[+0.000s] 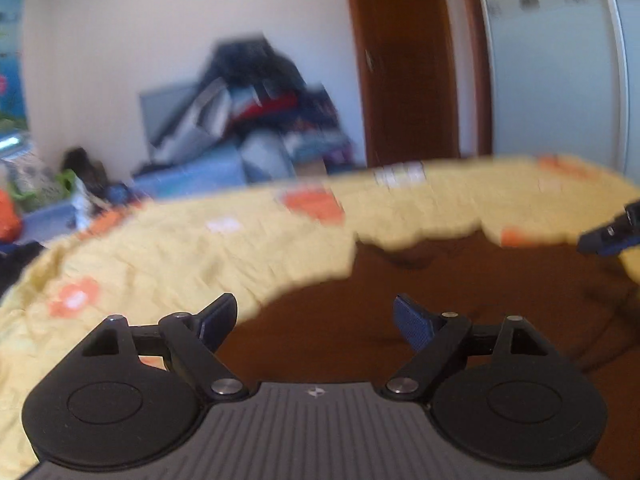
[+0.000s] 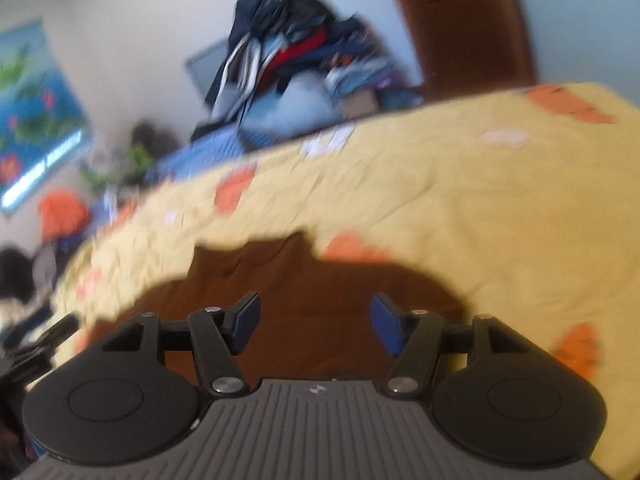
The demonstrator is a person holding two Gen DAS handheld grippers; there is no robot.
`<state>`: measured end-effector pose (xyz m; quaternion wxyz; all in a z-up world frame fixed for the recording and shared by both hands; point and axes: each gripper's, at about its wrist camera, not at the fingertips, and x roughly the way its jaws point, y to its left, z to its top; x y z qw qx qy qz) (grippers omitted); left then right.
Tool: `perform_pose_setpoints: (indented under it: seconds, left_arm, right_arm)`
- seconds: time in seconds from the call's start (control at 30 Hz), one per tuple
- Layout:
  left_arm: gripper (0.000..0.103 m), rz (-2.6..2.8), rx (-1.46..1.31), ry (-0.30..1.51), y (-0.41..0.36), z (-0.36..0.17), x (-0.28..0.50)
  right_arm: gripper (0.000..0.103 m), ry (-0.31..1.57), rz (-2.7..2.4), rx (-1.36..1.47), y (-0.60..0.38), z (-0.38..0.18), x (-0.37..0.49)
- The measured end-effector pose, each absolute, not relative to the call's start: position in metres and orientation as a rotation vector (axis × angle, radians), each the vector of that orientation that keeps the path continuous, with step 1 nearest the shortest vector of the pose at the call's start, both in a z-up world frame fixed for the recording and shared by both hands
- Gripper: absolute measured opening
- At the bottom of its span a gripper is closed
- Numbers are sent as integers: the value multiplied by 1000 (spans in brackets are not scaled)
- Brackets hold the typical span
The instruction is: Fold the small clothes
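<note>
A brown garment [image 1: 460, 300] lies flat on the yellow bedspread [image 1: 180, 252]; it also shows in the right wrist view [image 2: 280, 292]. My left gripper [image 1: 316, 320] is open and empty, hovering over the garment's left part. My right gripper [image 2: 314, 322] is open and empty, above the garment's near part. The tip of the right gripper [image 1: 612, 236] shows at the right edge of the left wrist view, over the garment's far right. Both views are blurred.
The bedspread [image 2: 440, 184] has orange and white patches. A pile of dark clothes [image 1: 260, 100] and blue boxes stands beyond the bed by the white wall. A brown door [image 1: 408, 64] is at the back right. Clutter [image 2: 60, 216] lies off the bed's left side.
</note>
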<state>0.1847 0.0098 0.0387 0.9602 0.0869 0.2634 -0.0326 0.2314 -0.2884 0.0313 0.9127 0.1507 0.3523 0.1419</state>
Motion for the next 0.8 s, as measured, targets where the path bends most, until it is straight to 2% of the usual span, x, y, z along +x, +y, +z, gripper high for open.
perform_pose_setpoints:
  seconds: [0.07,0.17,0.3,0.37,0.43,0.47,0.53,0.57,0.6,0.67,0.8]
  left_arm:
    - [86,-56,203,694,8,7,211]
    - [87,-89,50,692,41,-5,217]
    - [89,-82,99,696,42,-3,220]
    - [87,-40,119,692,38,9,207]
    - [88,-83,88,661,37,23,183]
    - [88,-120,73,645,37,27,172]
    - [88,-148,111,684,31,20,165]
    - [89,-137,154,729,28,8,169]
    - [89,-146,148,685,32,2,164]
    - [88,-132,128,693,38,6,158]
    - [88,-140,46,636,46,34,103]
  right_arm:
    - [63,795,258,260,-273,5,244]
    - [58,721,272,157,-269,-15,233]
    - [57,666,289,38,-260,-20,221]
    - [59,681,266,-13,-249,-13,221]
    - [69,698,234,43,-247,1,214]
    - [71,685,249,64,-245,7,206]
    - [90,661,306,49,-239,9,192]
    - [93,684,301,23,-235,3,191]
    - [94,731,286,-1,-234,-8,194]
    - [93,683,307,-80,-235,-19,187]
    - [92,706,301,35,-245,12,156]
